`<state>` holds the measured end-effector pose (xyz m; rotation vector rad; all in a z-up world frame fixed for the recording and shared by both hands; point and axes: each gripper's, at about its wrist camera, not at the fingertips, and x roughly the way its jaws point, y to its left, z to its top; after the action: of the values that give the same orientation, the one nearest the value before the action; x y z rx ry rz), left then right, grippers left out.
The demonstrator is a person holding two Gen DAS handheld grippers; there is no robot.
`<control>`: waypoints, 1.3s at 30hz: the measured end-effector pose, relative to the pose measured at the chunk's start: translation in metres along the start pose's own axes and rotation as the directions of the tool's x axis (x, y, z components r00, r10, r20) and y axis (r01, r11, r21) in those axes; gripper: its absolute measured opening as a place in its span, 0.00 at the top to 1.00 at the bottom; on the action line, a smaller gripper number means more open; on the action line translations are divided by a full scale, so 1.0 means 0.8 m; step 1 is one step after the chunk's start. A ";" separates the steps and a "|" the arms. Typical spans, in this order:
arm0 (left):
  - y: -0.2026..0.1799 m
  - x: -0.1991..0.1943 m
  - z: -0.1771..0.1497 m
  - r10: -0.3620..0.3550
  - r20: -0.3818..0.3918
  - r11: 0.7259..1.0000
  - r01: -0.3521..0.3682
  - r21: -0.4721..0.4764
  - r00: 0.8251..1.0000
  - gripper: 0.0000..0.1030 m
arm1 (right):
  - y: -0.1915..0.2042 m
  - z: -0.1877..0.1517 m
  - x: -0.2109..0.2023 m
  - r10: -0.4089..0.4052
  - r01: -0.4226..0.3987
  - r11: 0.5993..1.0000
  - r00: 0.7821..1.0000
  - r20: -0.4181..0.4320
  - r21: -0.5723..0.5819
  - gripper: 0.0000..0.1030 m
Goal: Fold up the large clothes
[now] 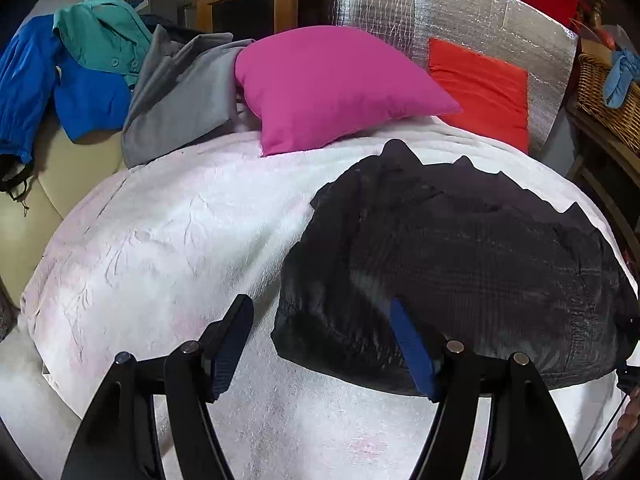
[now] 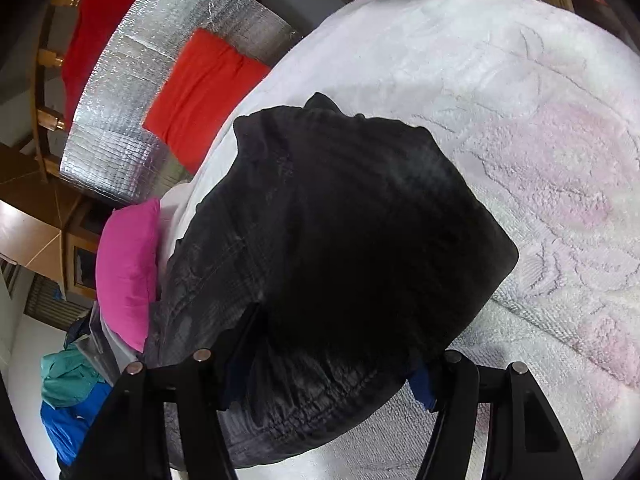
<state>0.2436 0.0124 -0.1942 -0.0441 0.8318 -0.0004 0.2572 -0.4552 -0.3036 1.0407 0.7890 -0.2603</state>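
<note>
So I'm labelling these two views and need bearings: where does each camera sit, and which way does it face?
Left wrist: on the left gripper, looking down across the white bedspread toward the pink cushion; both its fingers show, open, beside the black jacket.
Right wrist: on the right gripper, looking down onto the black jacket, which bulges between its fingers.
Shared: jacket, bedspread, pink cushion, red cushion, silver foil mat.

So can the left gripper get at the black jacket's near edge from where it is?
Probably yes. The left gripper is open just above the blanket, one finger already over the black jacket and its near edge between the fingers. Nothing lies in the way.
</note>
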 end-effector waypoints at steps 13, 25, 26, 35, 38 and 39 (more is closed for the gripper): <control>0.010 0.021 -0.011 -0.241 -0.164 0.969 0.226 -0.103 0.957 0.30 | -0.009 -0.003 0.001 0.007 -0.006 1.000 1.000 -0.014 0.008 0.33; 0.038 0.085 -0.032 -0.535 -0.255 0.784 0.360 -0.506 0.806 0.26 | -0.018 -0.003 0.002 0.063 -0.063 0.998 0.998 -0.020 0.010 0.25; 0.036 0.090 -0.033 -0.535 -0.262 0.781 0.351 -0.517 0.804 0.26 | -0.018 -0.004 0.001 0.065 -0.065 0.998 0.998 -0.017 0.010 0.24; 0.025 0.082 -0.038 -0.529 -0.206 0.763 0.355 -0.541 0.824 0.26 | -0.030 0.000 -0.001 0.129 -0.127 0.989 0.991 -0.017 0.081 0.22; 0.021 0.079 -0.040 -0.505 -0.213 0.783 0.342 -0.519 0.836 0.26 | -0.033 0.002 0.000 0.152 -0.149 0.984 0.988 -0.023 0.098 0.19; 0.018 0.081 -0.040 -0.496 -0.221 0.792 0.333 -0.511 0.840 0.26 | -0.033 0.002 -0.001 0.154 -0.151 0.984 0.988 -0.026 0.096 0.19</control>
<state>0.2632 0.0241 -0.2642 -0.6990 1.1489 -0.2460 0.2430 -0.4697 -0.3207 1.1904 0.7275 -0.1501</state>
